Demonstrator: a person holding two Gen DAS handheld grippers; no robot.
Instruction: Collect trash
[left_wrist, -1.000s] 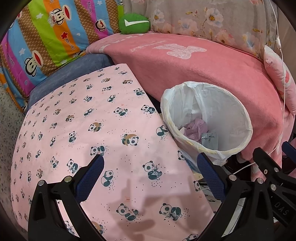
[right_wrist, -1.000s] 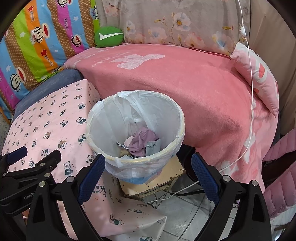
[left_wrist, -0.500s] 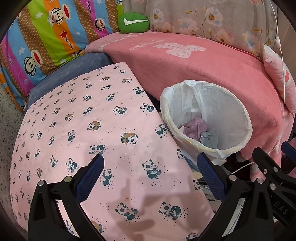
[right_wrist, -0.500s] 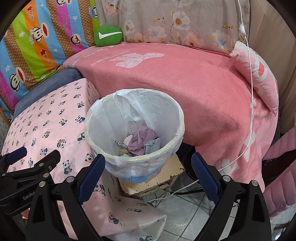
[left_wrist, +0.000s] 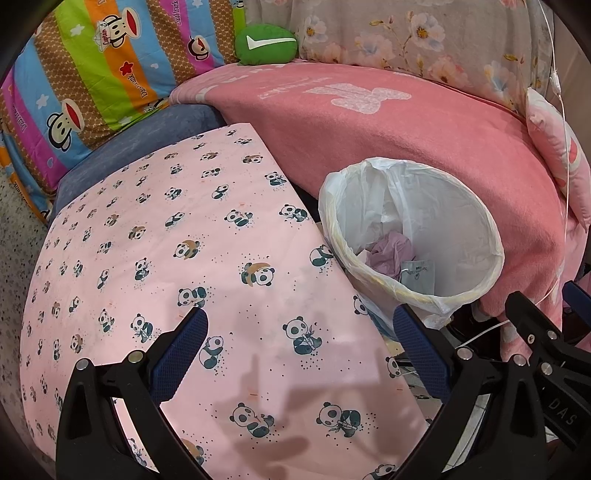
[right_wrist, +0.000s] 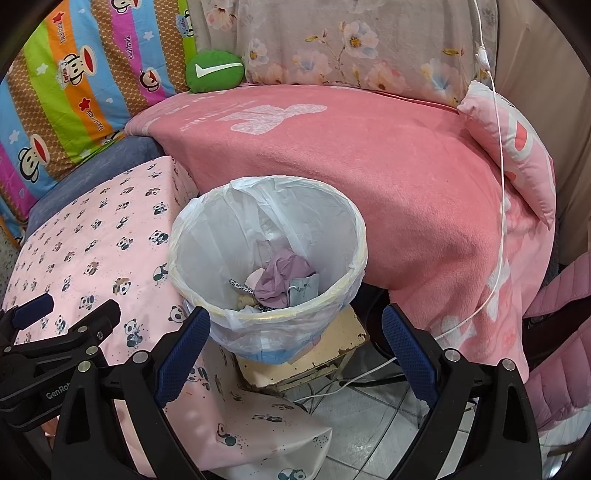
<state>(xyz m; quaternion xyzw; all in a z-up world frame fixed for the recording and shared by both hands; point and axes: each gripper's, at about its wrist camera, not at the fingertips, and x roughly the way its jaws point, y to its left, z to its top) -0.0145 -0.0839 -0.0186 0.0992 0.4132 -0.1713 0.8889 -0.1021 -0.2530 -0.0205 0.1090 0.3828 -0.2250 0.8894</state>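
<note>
We hold two tools side by side over a corner of a room crowded with bedding. Our left tool hangs above a counter covered in a pink panda-print cloth, its blue-padded jaws spread wide with nothing between them. Our right tool is just as wide and empty, and looks straight down toward a waste bin lined with a white plastic bag. The bin stands on a small worn stool, tucked between the counter and a bed draped in a pink blanket.

The trash lies at the bottom of the bin: a crumpled lilac piece, a small grey packet and a few scraps. We see no loose litter on the cloth or the blanket, so collecting seems close to finished.

If the next job is to lift the liner out, we judge it best to pinch the bag where it folds over the rim, one tool on each side, and draw it up evenly so the thin plastic neither tears nor tips the bin off the stool. A white cable trails down the blanket nearby and is worth avoiding.

Both tools point forward and slightly down, level with each other, the left tool's frame just showing in the right view.
</note>
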